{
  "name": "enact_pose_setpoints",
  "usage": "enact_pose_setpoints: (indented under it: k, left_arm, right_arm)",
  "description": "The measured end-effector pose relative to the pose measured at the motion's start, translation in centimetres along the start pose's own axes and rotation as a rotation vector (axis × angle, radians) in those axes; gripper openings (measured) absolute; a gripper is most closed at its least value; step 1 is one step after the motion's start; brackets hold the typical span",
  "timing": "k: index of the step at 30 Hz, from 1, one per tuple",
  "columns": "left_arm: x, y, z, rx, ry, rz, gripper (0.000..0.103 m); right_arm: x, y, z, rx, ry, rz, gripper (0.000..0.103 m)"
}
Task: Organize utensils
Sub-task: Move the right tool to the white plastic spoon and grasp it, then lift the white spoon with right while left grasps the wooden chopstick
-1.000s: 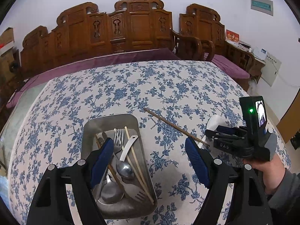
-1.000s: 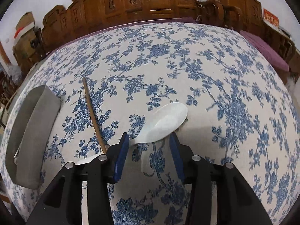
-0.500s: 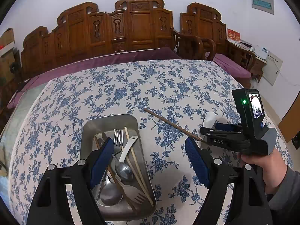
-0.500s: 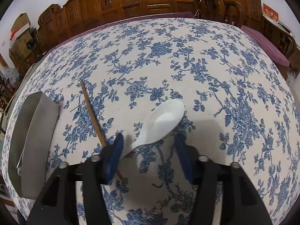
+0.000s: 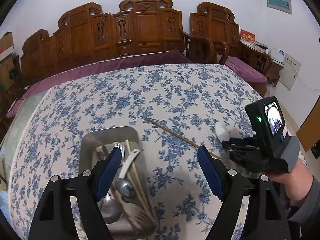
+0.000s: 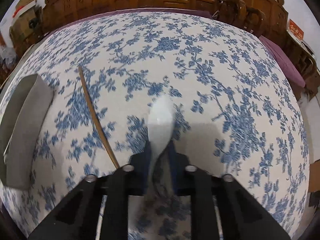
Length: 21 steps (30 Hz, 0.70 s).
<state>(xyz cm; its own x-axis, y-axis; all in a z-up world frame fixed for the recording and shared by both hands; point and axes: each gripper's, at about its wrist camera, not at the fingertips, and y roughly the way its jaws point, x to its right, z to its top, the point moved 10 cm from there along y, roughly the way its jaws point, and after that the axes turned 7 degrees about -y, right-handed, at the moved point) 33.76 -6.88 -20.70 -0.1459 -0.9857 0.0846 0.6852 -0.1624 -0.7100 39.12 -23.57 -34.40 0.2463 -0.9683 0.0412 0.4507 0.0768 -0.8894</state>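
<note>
A white ceramic spoon (image 6: pixel 161 120) lies on the flowered tablecloth, and its bowl (image 5: pixel 221 131) pokes out past my right gripper (image 6: pixel 160 150). That gripper's jaws are closing, and the blue pads press the spoon's handle between them. One brown chopstick (image 6: pixel 96 120) rests loose on the cloth just left of it. My left gripper (image 5: pixel 159 150) hovers open and empty above the near edge of a metal tray (image 5: pixel 112 130). In the tray lie a fork, metal spoons and chopsticks (image 5: pixel 138 182).
The tray (image 6: pixel 26 124) stands to the left of the chopstick (image 5: pixel 176 135). A person's hand (image 5: pixel 290 182) holds the right gripper at the table's right side. Carved wooden benches with purple cushions (image 5: pixel 140 60) run behind the table.
My right gripper went from open around the spoon to closed on its handle. The spoon swung from slanting right to pointing straight ahead. The left gripper stayed put.
</note>
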Motion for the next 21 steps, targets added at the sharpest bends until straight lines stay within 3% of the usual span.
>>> enact_pose_setpoints:
  k: [11, 21]
  left_arm:
    - [4.1, 5.1, -0.6, -0.09, -0.029, -0.018, 0.074]
    - [4.5, 11.9, -1.4, -0.211, -0.069, 0.051, 0.053]
  right_arm:
    - [2.0, -1.8, -3.2, 0.015, -0.04, 0.051, 0.004]
    - [3.8, -3.1, -4.9, 0.046, -0.043, 0.066, 0.004]
